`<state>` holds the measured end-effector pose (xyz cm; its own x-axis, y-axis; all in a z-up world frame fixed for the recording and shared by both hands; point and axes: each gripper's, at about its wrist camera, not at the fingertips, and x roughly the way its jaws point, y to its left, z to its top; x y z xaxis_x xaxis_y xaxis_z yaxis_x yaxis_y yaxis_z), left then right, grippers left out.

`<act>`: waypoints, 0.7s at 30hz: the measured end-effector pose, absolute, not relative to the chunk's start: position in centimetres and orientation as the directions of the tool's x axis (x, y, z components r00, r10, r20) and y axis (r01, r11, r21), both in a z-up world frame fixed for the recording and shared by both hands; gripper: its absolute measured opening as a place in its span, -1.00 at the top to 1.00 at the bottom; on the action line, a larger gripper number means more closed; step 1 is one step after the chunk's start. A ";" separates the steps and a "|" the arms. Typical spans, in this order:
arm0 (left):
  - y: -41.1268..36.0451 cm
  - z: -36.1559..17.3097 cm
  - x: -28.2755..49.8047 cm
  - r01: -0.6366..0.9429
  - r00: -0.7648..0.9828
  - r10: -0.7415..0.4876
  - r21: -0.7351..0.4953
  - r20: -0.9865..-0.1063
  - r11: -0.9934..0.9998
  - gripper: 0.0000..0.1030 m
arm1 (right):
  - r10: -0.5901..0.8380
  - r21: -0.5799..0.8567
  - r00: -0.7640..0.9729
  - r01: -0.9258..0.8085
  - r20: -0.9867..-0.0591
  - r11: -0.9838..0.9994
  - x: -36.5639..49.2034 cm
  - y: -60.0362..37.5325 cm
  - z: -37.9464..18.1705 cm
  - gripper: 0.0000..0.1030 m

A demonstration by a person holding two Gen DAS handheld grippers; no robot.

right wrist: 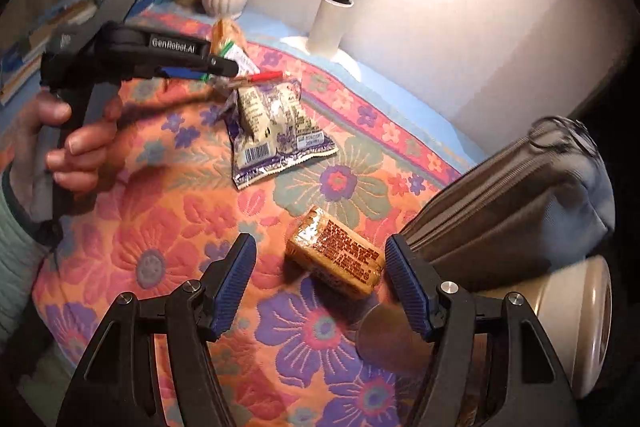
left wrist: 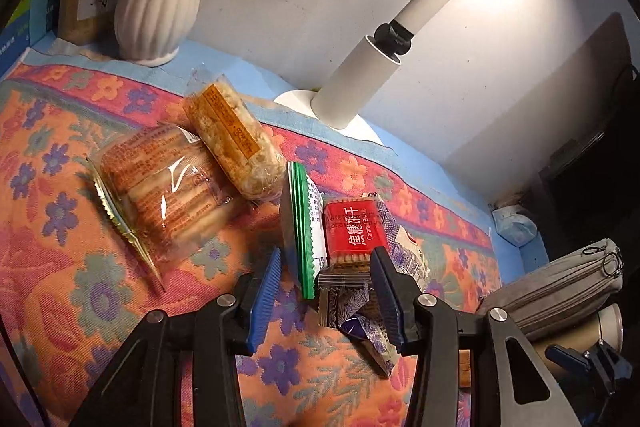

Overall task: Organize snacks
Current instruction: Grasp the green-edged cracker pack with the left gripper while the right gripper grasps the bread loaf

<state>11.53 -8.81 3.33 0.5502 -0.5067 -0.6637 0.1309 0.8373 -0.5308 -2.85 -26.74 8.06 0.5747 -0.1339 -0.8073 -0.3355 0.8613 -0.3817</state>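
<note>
Left gripper [left wrist: 326, 291] spread around red caramel-biscuit packet [left wrist: 352, 233]; right gripper [right wrist: 320, 291] spread over orange-brown wrapped snack bar [right wrist: 334, 253].

Neither holds anything; both snacks lie on the floral quilted cloth [right wrist: 160, 211]. Step judged pre-grasp: next, close and gather toward the clear-wrapped biscuit pack [left wrist: 160, 187].

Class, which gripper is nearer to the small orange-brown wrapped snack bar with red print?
Right. The right gripper is open around the orange-brown snack bar; the left gripper is farther back by the purple-and-white packet.
</note>
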 end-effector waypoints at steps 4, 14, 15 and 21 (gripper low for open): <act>-8.4 3.0 12.1 0.142 0.547 -0.522 -0.542 -0.655 0.829 0.53 | -0.212 -0.454 0.516 -0.403 -0.830 0.795 -1.0 -25.7 5.6 -0.24; -8.4 2.3 12.9 0.168 0.514 -0.564 -0.569 -0.646 0.805 0.57 | -0.335 -0.528 0.440 -0.450 -0.833 0.720 1.9 -25.1 1.7 -0.22; -8.4 2.3 12.9 0.169 0.511 -0.569 -0.573 -0.645 0.802 0.57 | -0.353 -0.547 0.445 -0.453 -0.823 0.705 1.8 -25.0 1.4 -0.21; -7.8 1.9 13.2 0.166 0.506 -0.571 -0.577 -0.646 0.800 0.61 | -0.397 -0.605 0.472 -0.465 -0.787 0.646 0.4 -24.2 1.1 -0.09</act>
